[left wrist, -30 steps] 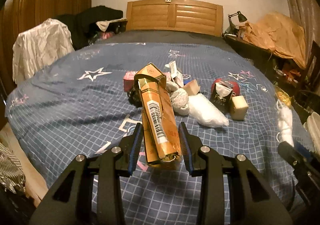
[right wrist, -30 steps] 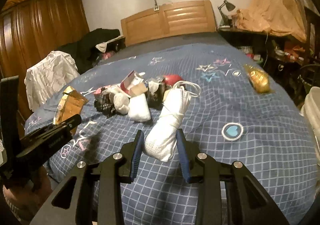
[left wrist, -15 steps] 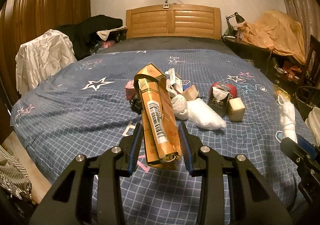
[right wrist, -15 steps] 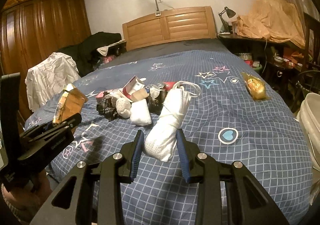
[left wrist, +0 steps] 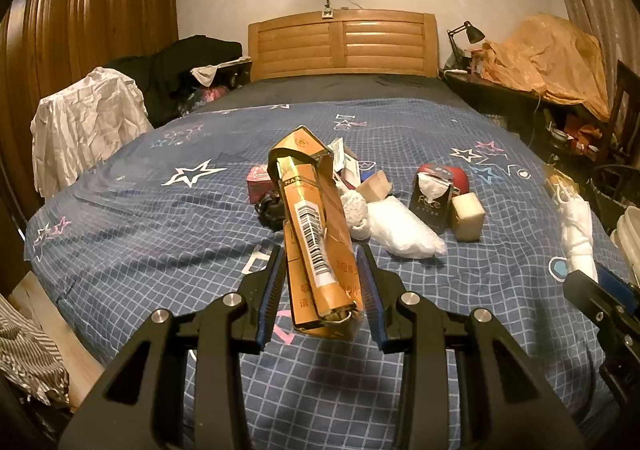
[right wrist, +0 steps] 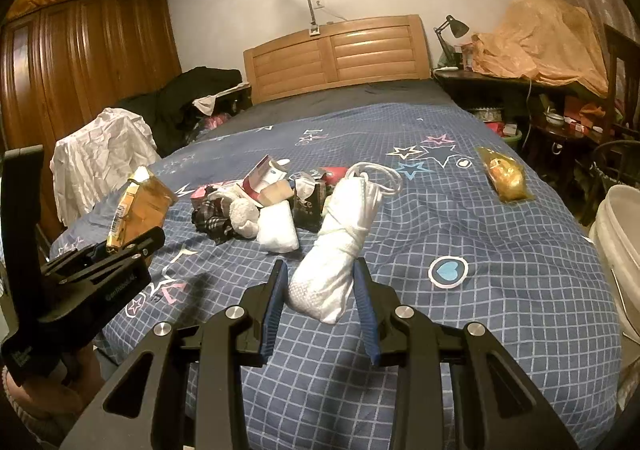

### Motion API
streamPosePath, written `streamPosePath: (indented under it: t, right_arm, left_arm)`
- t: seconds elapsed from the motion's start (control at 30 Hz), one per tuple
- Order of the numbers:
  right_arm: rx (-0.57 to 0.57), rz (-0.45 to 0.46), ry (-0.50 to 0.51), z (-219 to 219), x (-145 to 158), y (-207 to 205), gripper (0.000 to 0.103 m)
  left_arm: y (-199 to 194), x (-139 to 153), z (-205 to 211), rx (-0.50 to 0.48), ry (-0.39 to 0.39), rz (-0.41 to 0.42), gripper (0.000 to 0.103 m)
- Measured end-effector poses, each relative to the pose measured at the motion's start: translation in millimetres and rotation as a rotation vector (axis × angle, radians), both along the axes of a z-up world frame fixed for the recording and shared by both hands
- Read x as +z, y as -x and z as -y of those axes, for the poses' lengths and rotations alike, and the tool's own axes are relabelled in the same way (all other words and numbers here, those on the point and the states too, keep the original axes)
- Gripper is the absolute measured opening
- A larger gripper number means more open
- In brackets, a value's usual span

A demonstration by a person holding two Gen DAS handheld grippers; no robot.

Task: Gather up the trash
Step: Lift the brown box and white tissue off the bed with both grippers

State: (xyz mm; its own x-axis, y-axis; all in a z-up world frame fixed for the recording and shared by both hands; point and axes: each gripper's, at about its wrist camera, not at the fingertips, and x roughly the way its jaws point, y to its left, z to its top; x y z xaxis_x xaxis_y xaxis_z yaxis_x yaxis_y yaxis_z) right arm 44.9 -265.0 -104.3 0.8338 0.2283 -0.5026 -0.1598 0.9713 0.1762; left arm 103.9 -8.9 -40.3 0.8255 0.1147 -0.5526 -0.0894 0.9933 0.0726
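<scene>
Carrying step: the left hand-held gripper [left wrist: 322,290] clamps a gold carton [left wrist: 316,234], the right hand-held gripper [right wrist: 322,296] a white bundle [right wrist: 340,246]; next, probably the white bin [right wrist: 618,250] right of it.

A bed [left wrist: 168,250] under a blue checked cover with stars fills the room, its slatted wooden headboard [left wrist: 342,44] against the pale wall. To the left stands a dark wooden wardrobe [right wrist: 88,62] — white crumpled cloth [left wrist: 84,126] draped nearby. On the right, a desk lamp [right wrist: 452,30] and orange sheeting [right wrist: 540,38] over a cluttered desk [right wrist: 480,76].
</scene>
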Motion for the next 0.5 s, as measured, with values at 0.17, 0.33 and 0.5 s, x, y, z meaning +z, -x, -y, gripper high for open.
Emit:
streamPosePath:
  t: [0.17,0.33,0.5]
  right_arm:
    - [-0.002,-0.002,-0.003,0.5,0.3,1.3,0.035]
    - [-0.006,0.002,-0.006,3.1,0.9,2.5,0.035]
    - [-0.01,0.004,-0.008,5.5,1.4,4.0,0.035]
  left_arm:
    - [-0.7,-0.1,1.8,-0.003,-0.006,0.0,0.035]
    - [-0.4,-0.1,4.0,-0.007,-0.014,0.001,0.035]
    - [-0.4,-0.1,7.3,-0.012,-0.022,-0.001,0.035]
